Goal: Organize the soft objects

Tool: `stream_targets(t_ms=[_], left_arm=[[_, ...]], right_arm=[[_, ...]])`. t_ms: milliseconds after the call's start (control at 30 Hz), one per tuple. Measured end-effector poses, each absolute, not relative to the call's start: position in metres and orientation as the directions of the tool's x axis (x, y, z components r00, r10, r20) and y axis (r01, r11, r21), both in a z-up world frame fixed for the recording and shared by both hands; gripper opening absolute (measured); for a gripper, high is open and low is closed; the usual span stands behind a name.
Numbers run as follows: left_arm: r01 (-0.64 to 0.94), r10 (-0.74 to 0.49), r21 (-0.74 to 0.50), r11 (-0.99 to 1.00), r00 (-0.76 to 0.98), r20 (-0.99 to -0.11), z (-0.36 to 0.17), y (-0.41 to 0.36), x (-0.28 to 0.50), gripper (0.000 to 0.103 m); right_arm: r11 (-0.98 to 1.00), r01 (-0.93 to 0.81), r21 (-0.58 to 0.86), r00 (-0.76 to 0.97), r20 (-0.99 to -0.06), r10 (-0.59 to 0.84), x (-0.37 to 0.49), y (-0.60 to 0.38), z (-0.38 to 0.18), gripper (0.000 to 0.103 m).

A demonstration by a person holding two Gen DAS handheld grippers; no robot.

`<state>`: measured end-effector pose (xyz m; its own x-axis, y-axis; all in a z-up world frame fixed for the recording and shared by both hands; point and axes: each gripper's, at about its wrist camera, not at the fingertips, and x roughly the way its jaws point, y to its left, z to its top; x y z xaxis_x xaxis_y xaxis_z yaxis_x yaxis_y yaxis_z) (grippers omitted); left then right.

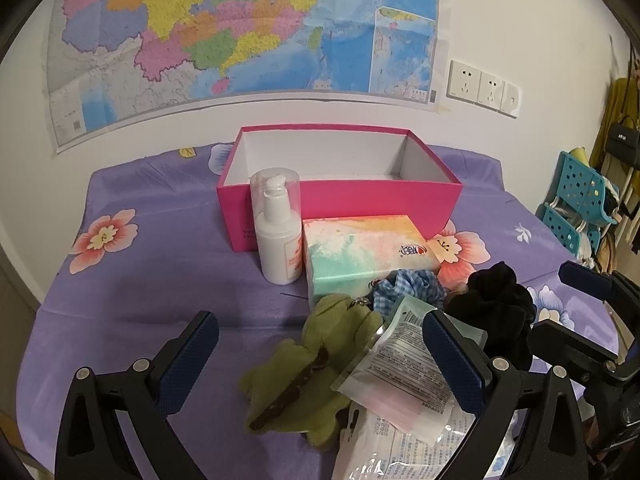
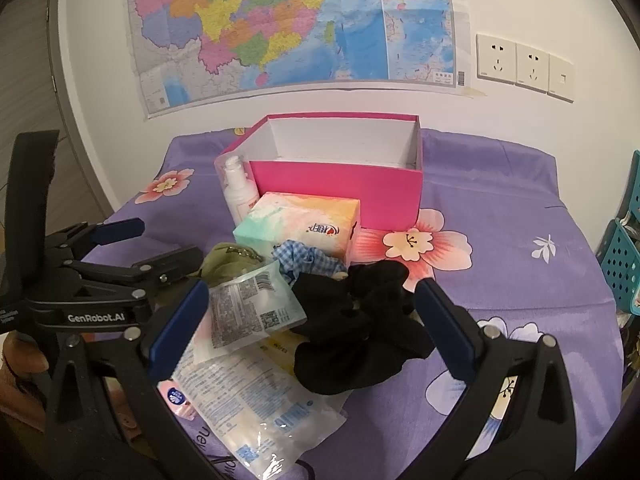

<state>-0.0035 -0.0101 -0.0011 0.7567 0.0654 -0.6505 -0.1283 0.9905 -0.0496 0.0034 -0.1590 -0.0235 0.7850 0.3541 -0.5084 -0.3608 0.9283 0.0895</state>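
Note:
An empty pink box (image 1: 340, 200) (image 2: 340, 184) stands open at the back of the purple flowered cloth. In front of it lie a pastel tissue pack (image 1: 360, 252) (image 2: 300, 224), a blue checked scrunchie (image 1: 408, 286) (image 2: 308, 260), a black scrunchie (image 1: 496, 308) (image 2: 360, 328), a green plush toy (image 1: 308, 364) (image 2: 228, 264) and clear plastic packets (image 1: 404, 368) (image 2: 248, 312). My left gripper (image 1: 320, 360) is open, its fingers either side of the plush and a packet. My right gripper (image 2: 312, 328) is open around the black scrunchie and packets.
A white pump bottle (image 1: 278, 232) (image 2: 238, 192) stands at the box's front left corner. A map (image 1: 240, 28) and wall sockets (image 1: 484, 88) are on the wall behind. Teal shelves (image 1: 576, 208) stand at the right of the table.

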Motion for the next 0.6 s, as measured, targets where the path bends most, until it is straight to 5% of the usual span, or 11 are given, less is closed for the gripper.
stream_targets(t_ms=[500, 600], left_arm=[[-0.037, -0.028, -0.080, 0.996, 0.722, -0.691, -0.011, -0.015, 0.008, 0.103], [0.000, -0.058, -0.083, 0.997, 0.709, -0.702, -0.015, -0.022, 0.012, 0.103]], right_arm=[[0.928, -0.354, 0.116, 0.741, -0.571, 0.354, 0.025, -0.182, -0.028, 0.103], [0.925, -0.354, 0.140, 0.701, -0.614, 0.361, 0.038, -0.191, -0.035, 0.096]])
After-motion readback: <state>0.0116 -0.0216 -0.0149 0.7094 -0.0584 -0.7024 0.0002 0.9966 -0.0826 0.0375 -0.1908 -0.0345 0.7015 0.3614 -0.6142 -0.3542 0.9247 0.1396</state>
